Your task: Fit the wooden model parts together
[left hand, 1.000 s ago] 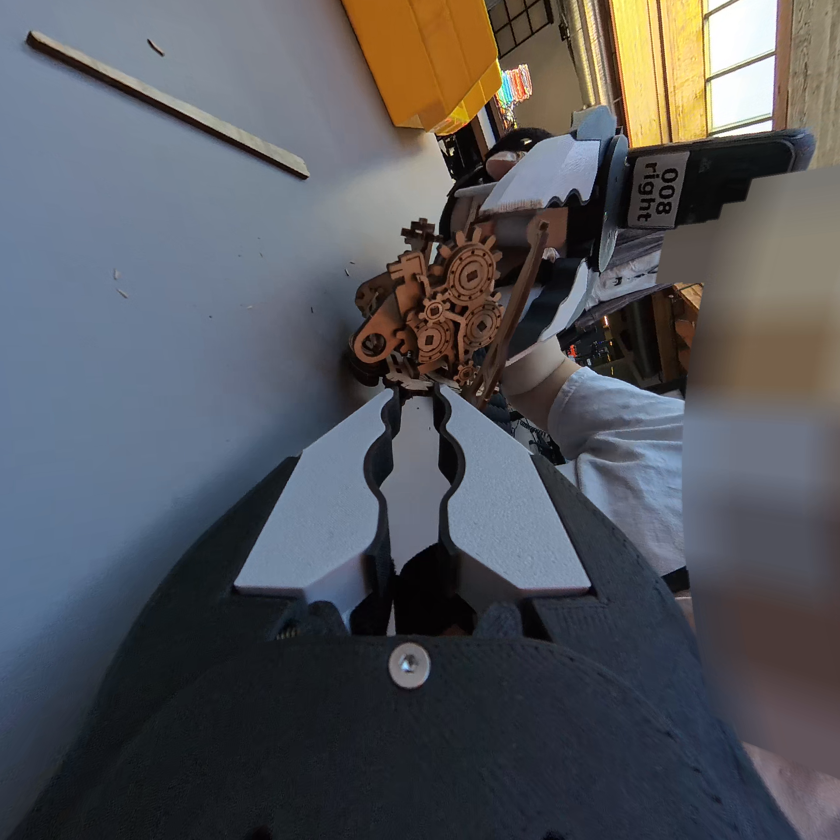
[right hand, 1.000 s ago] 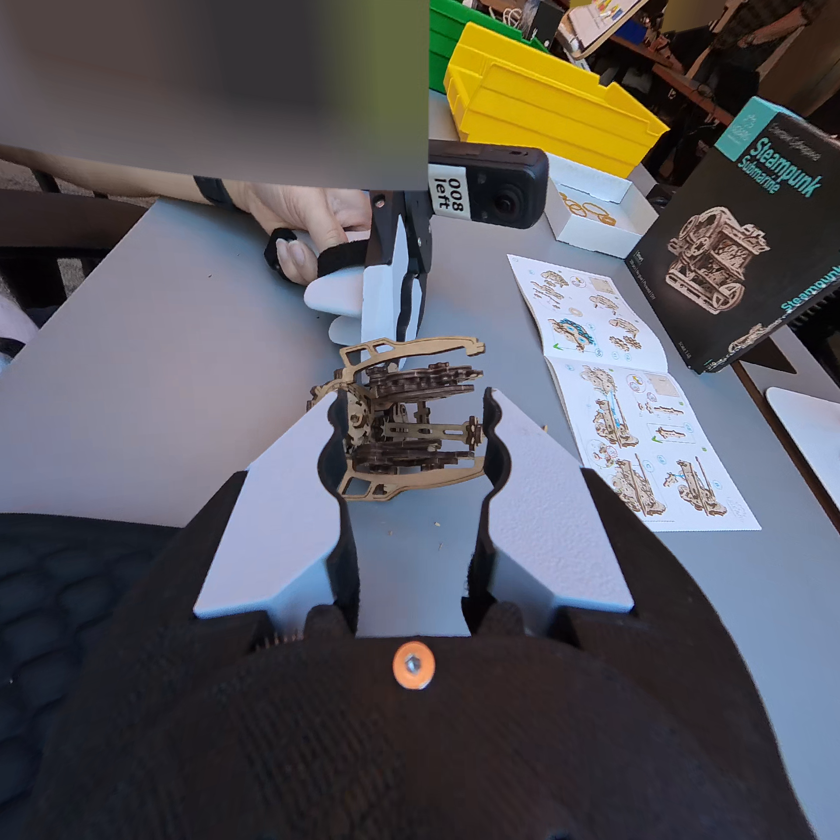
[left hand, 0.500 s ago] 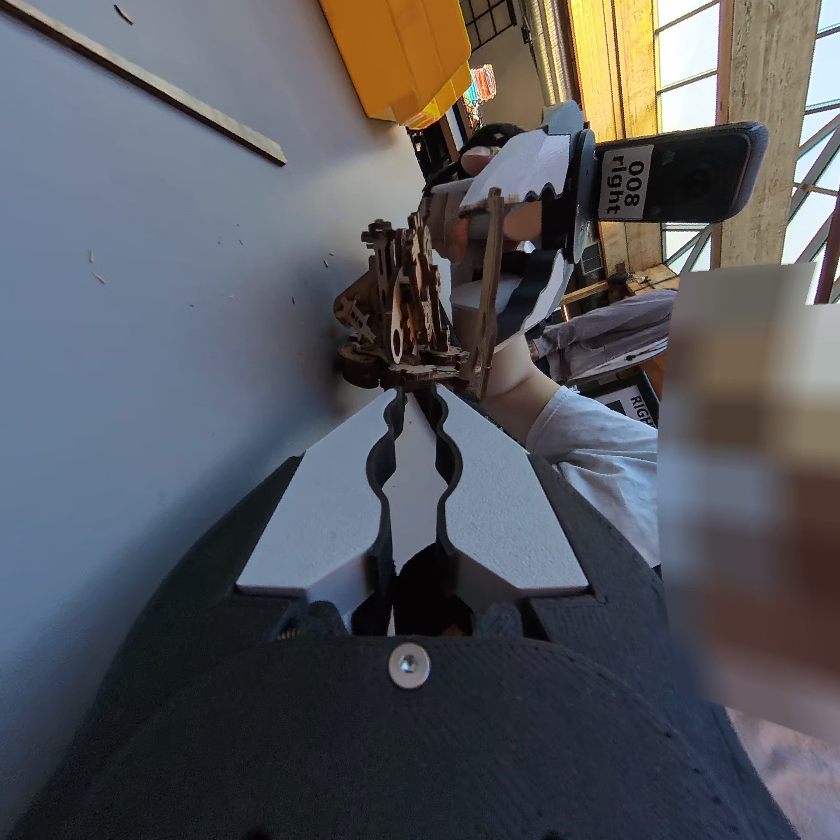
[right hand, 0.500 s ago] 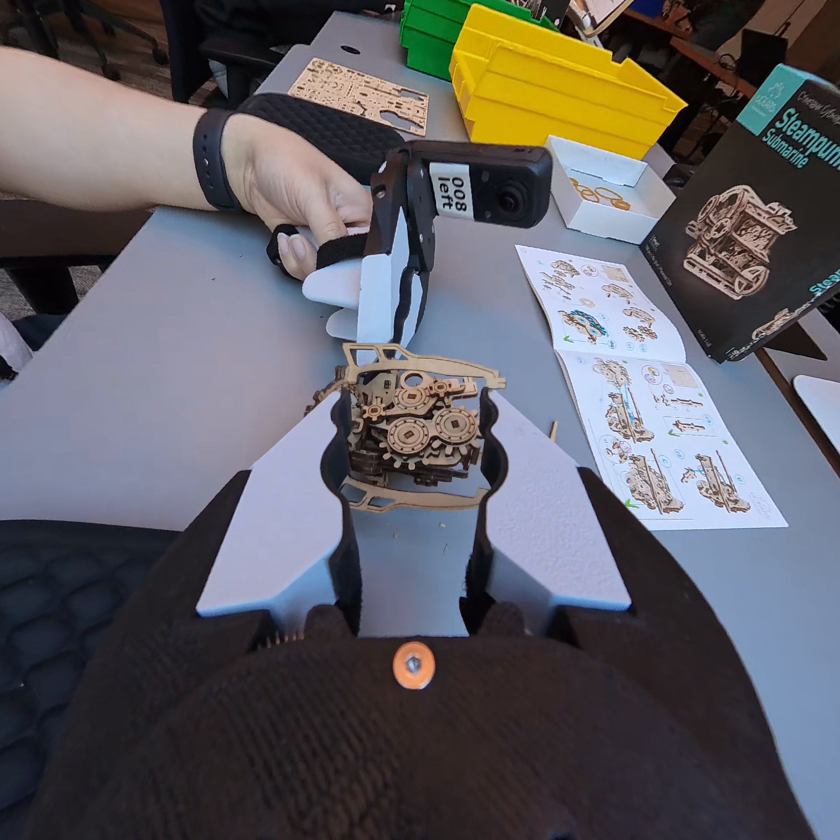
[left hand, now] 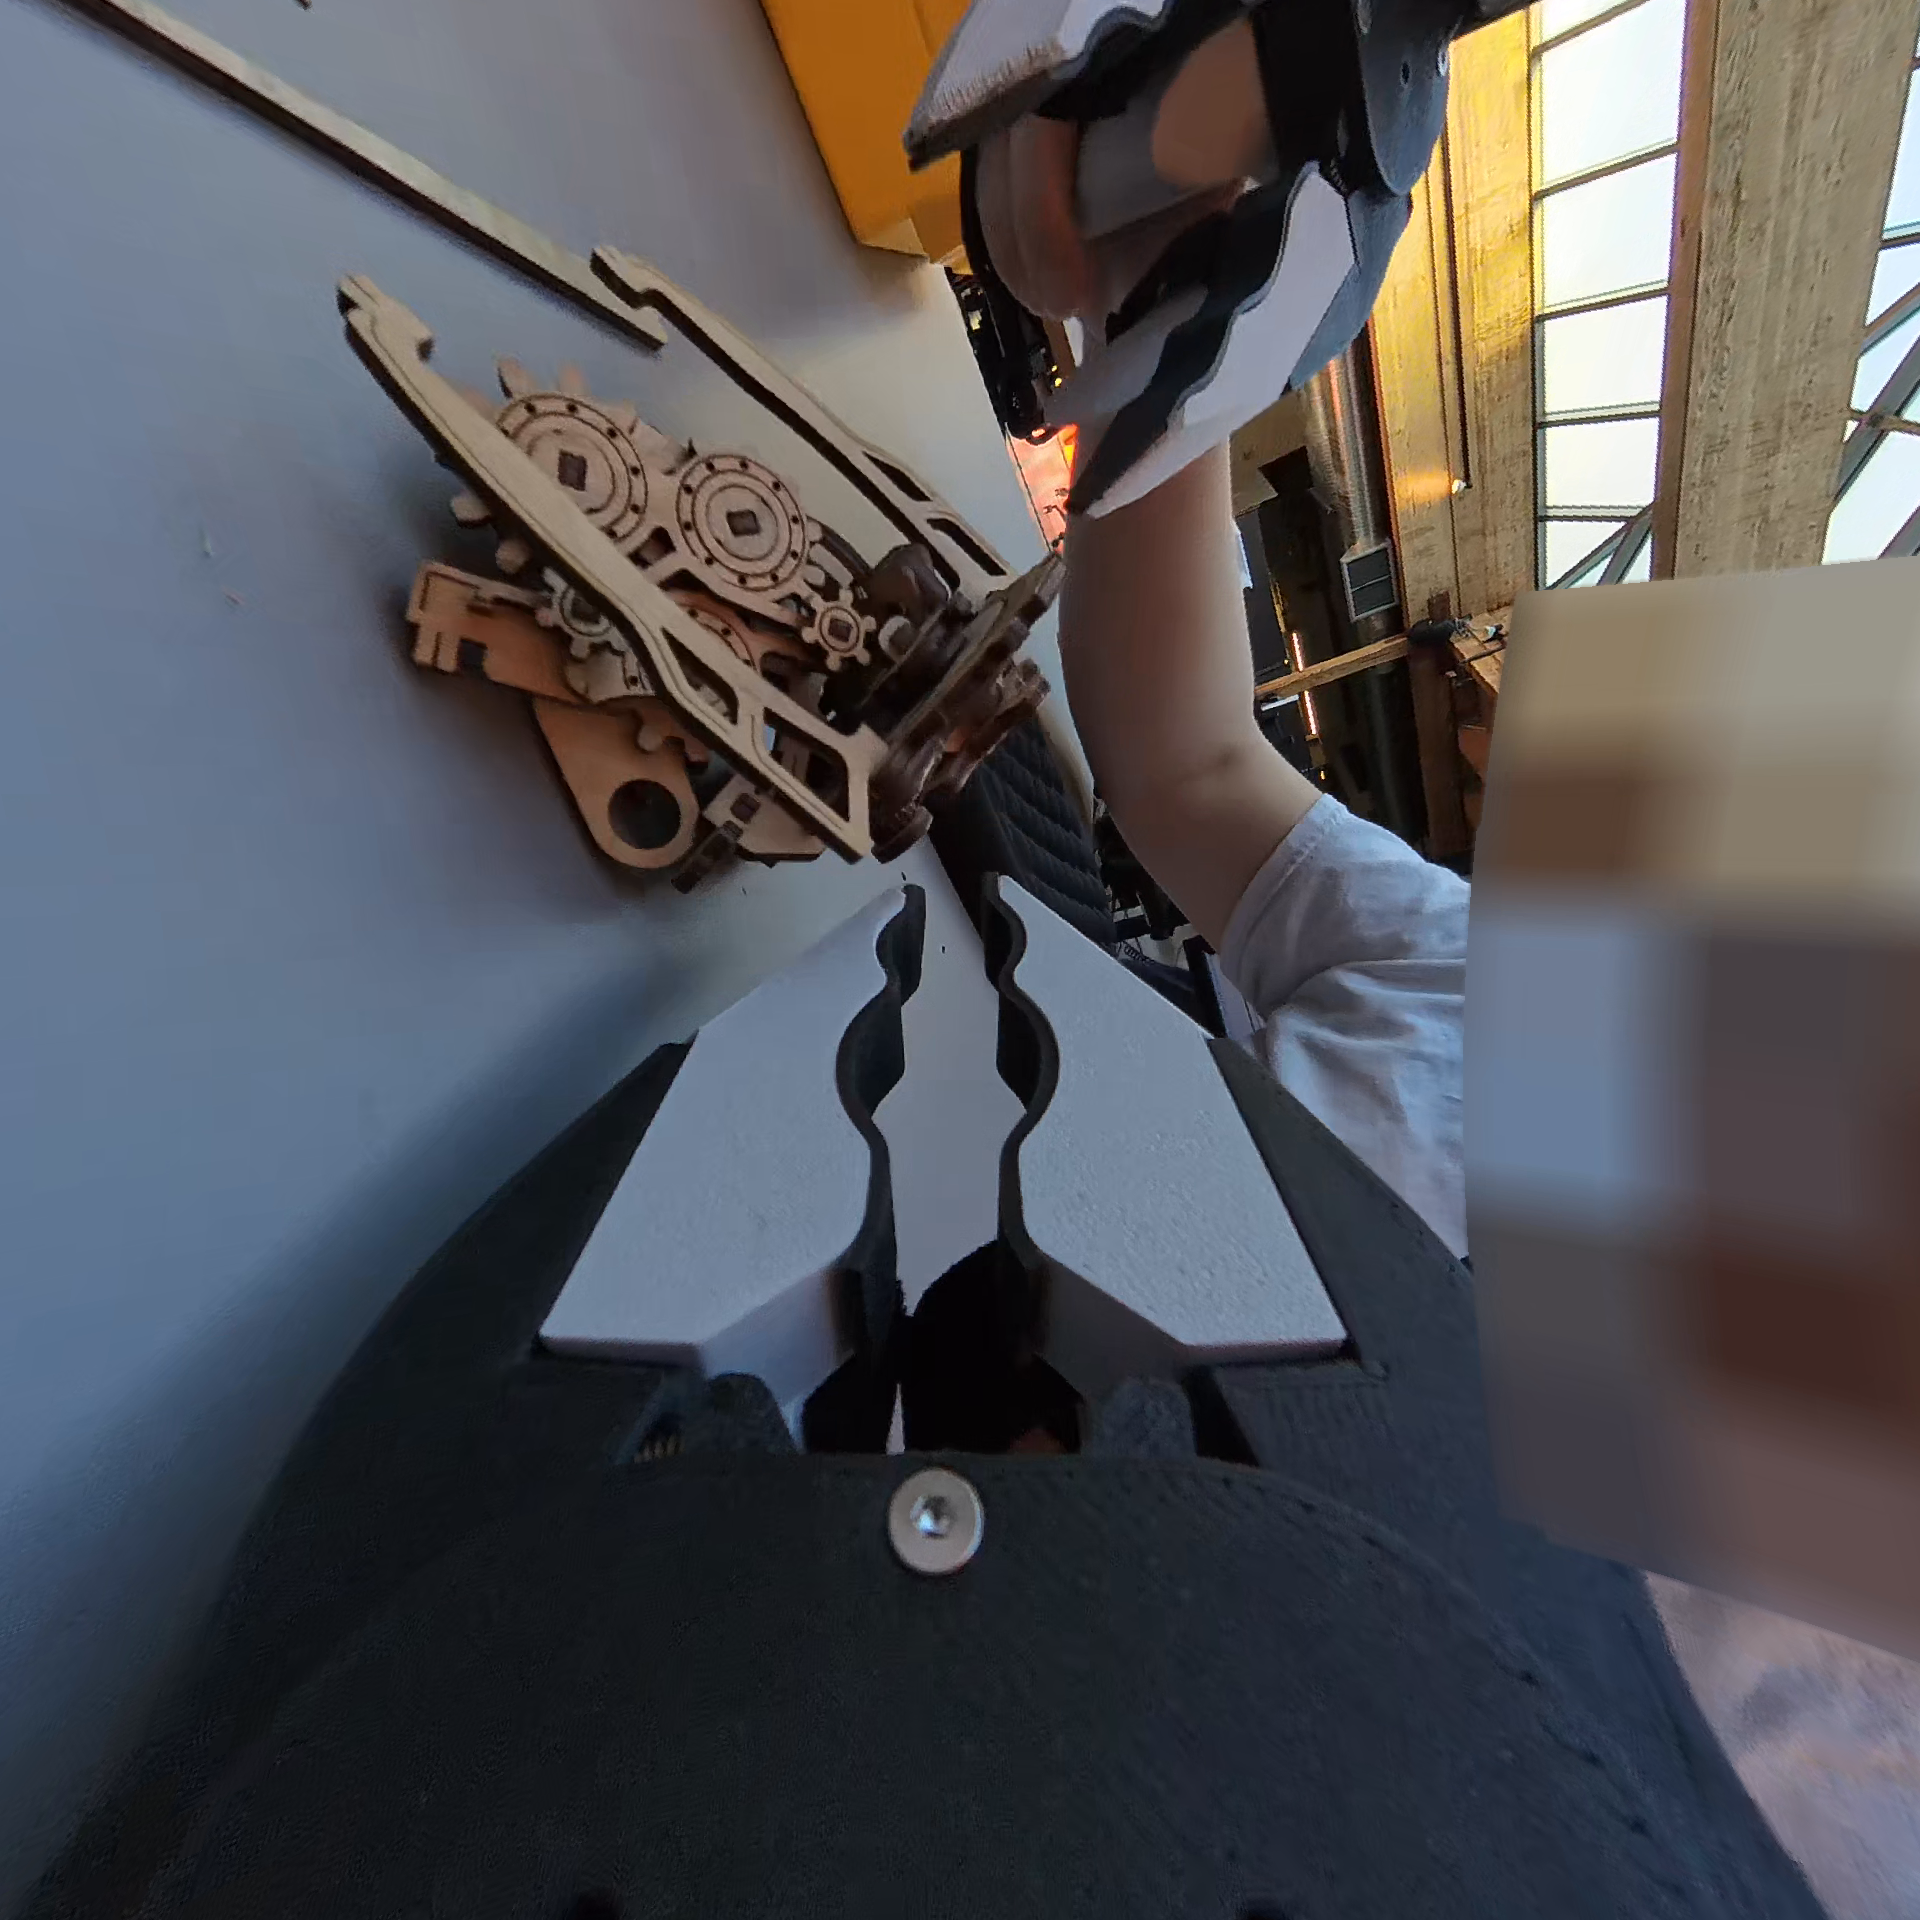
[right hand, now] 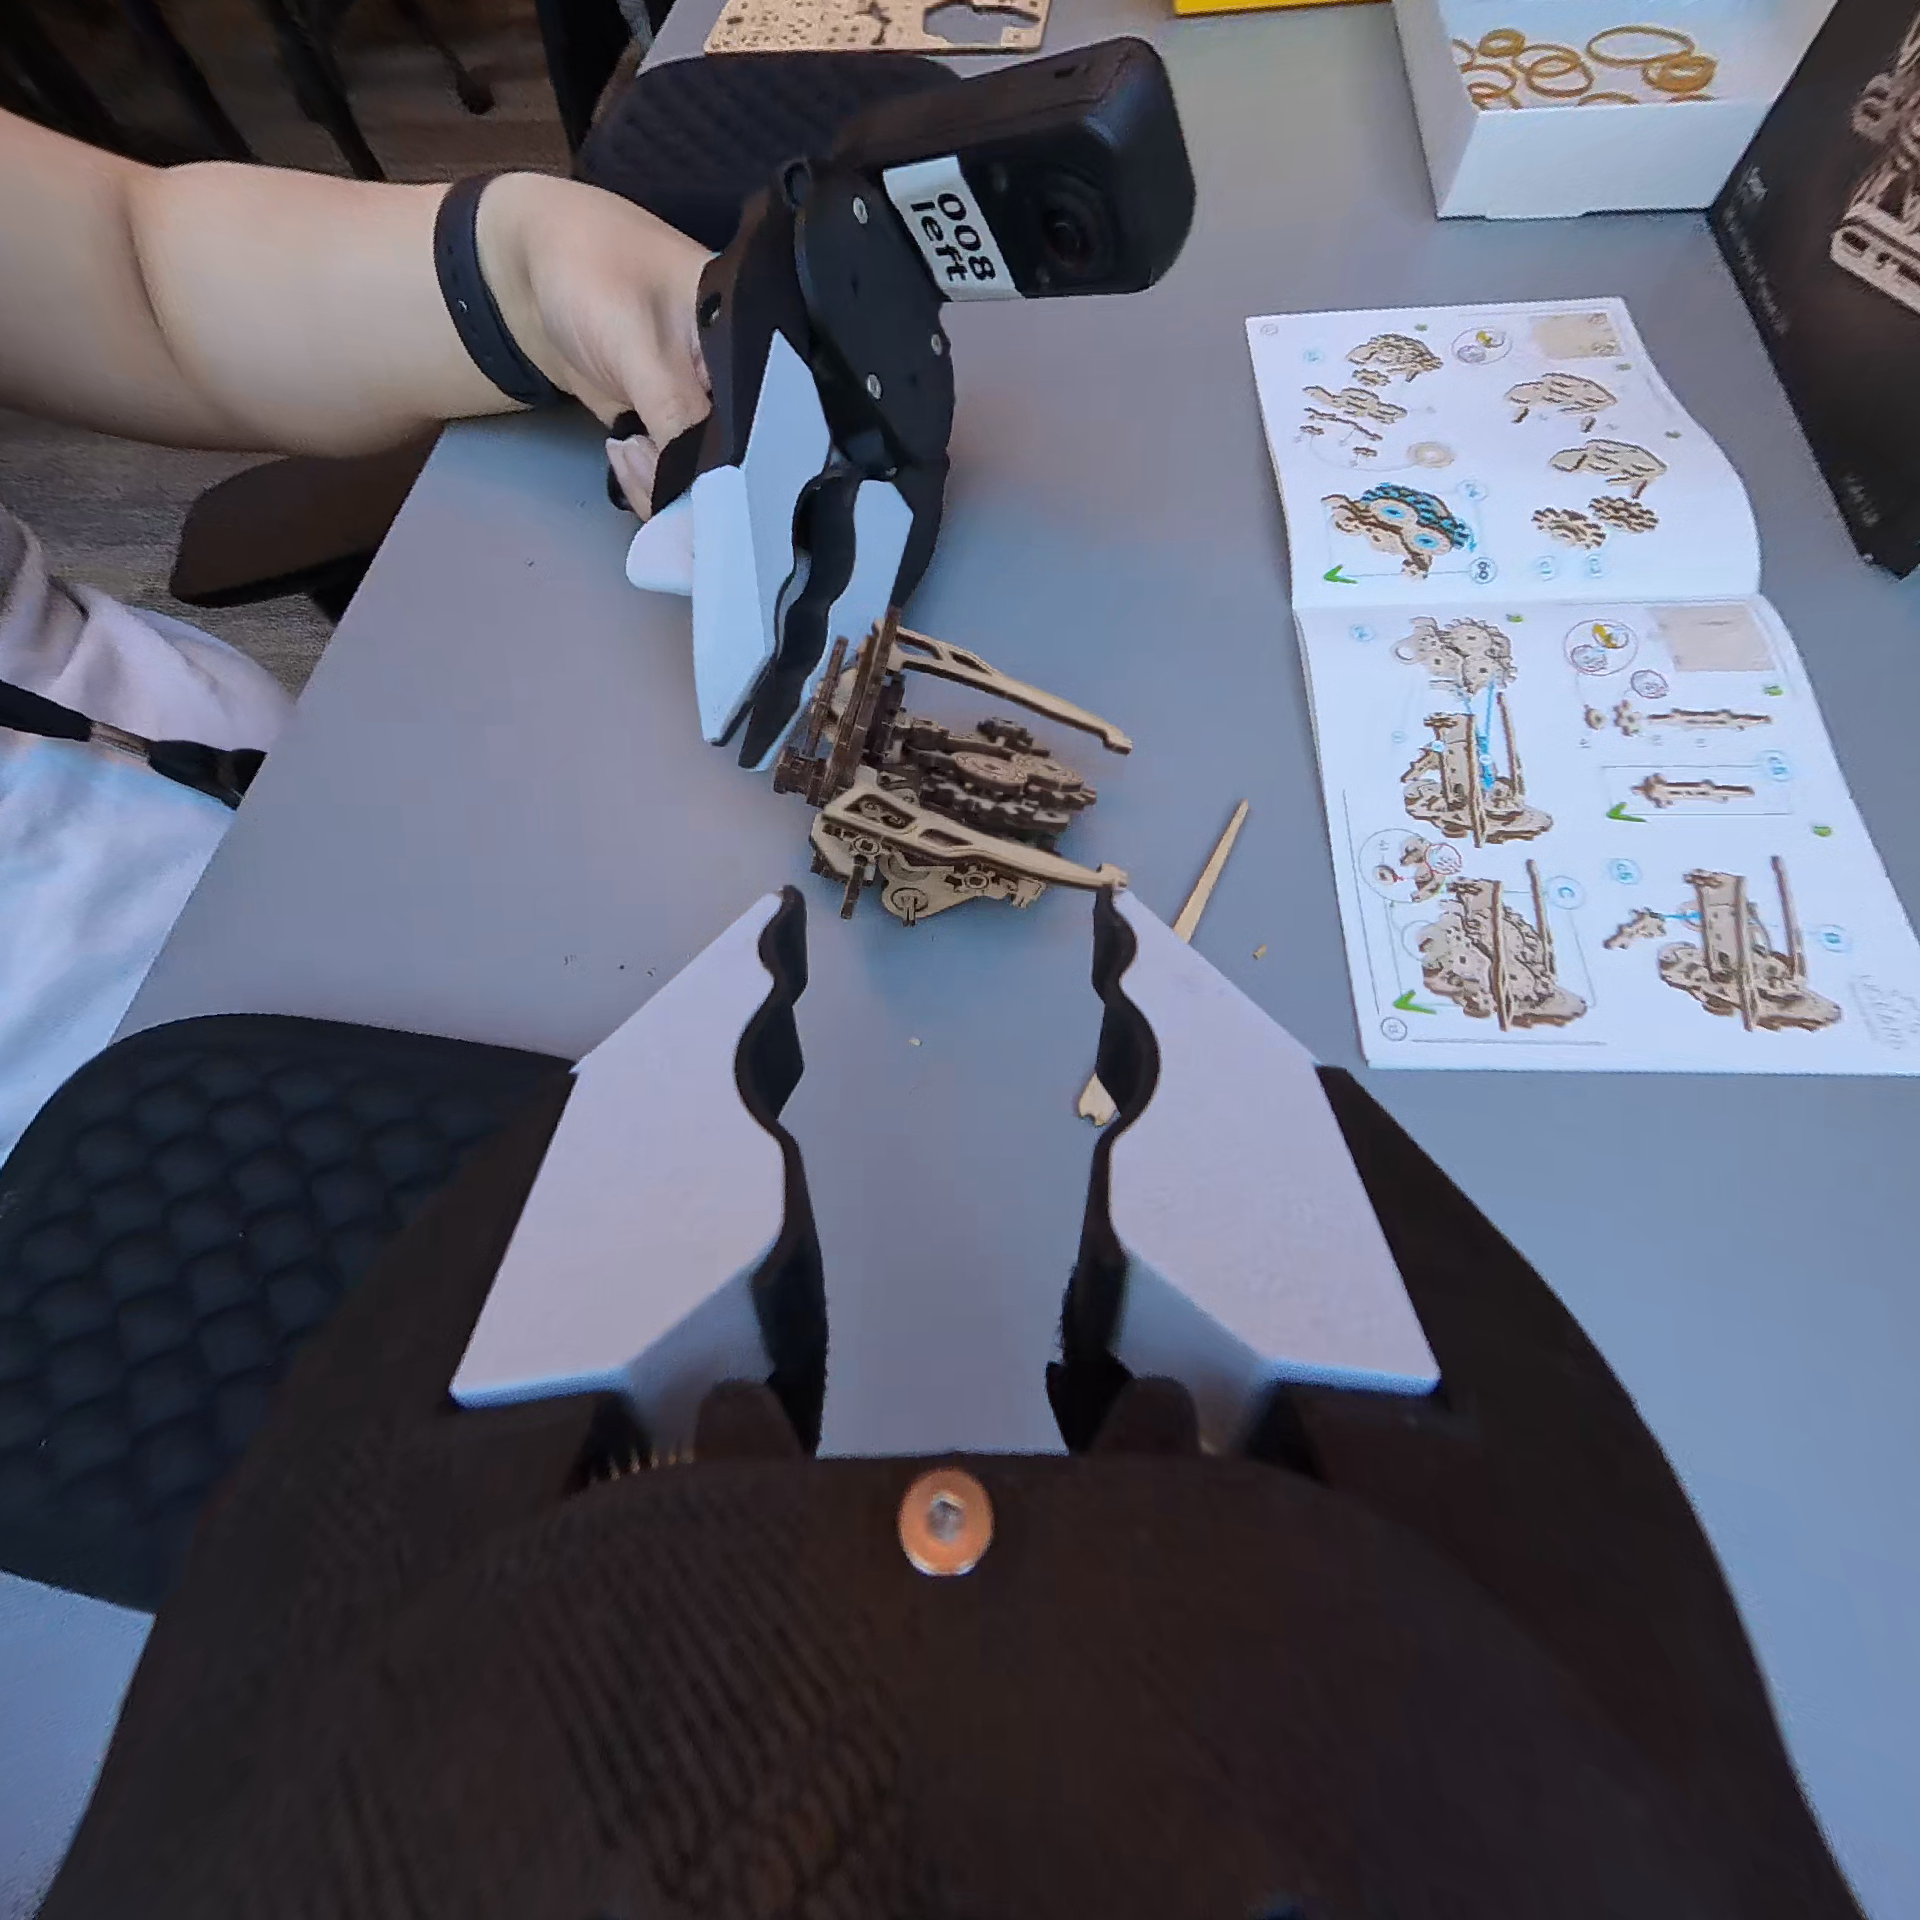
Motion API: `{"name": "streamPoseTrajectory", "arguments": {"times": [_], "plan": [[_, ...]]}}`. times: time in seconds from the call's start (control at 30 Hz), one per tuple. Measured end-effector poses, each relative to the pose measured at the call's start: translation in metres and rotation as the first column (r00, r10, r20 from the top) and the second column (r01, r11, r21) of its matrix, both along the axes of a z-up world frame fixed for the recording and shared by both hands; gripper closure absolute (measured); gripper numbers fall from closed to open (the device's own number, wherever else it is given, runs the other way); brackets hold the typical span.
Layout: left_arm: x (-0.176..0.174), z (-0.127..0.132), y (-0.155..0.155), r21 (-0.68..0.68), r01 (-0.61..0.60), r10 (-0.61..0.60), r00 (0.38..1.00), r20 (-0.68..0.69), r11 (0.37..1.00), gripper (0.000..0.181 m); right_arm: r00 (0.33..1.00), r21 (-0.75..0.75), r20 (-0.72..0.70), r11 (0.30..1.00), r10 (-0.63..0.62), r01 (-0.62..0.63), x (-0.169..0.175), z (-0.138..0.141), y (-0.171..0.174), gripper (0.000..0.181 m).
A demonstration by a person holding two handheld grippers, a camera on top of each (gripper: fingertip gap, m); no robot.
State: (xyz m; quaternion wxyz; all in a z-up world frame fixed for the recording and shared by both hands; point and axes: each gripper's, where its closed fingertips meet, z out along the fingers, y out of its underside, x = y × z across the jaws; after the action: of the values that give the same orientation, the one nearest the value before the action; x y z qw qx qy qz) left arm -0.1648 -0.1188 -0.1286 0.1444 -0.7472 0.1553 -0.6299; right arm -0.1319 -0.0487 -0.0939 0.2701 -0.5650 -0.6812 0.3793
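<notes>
we see the left gripper at left, jaws slightly parted and empty, tips just beside the wooden model resting on the grey table. the right gripper, spread wide and empty, sits just short of it.

Instr. booklet, white box w/ rings.
</notes>
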Motion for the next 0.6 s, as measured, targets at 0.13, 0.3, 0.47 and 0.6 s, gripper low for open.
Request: {"name": "streamPoseTrajectory", "arguments": {"times": [0.13,0.3,0.47,0.6], "plan": [[-0.012,0.005,-0.011,-0.051,0.017,-0.015,0.999,0.05,0.999,0.17,0.997,-0.06,-0.065,0.997,0.04,-0.043,-0.017,0.001,0.008,0.127],[-0.045,0.01,0.002,-0.001,-0.126,0.126,0.991,0.041,0.992,0.164,0.994,-0.073,-0.036,0.992,0.105,-0.107,-0.033,-0.012,0.02,0.132],[-0.061,0.024,0.025,0.177,-0.255,0.265,0.964,-0.034,0.951,0.118,0.989,-0.141,-0.081,0.981,0.123,-0.133,-0.042,-0.013,0.029,0.133],[-0.061,0.029,0.034,0.066,-0.305,0.305,0.952,0.012,0.95,0.118,0.989,-0.091,-0.106,0.989,0.104,-0.113,-0.041,-0.015,0.031,0.133]]}}
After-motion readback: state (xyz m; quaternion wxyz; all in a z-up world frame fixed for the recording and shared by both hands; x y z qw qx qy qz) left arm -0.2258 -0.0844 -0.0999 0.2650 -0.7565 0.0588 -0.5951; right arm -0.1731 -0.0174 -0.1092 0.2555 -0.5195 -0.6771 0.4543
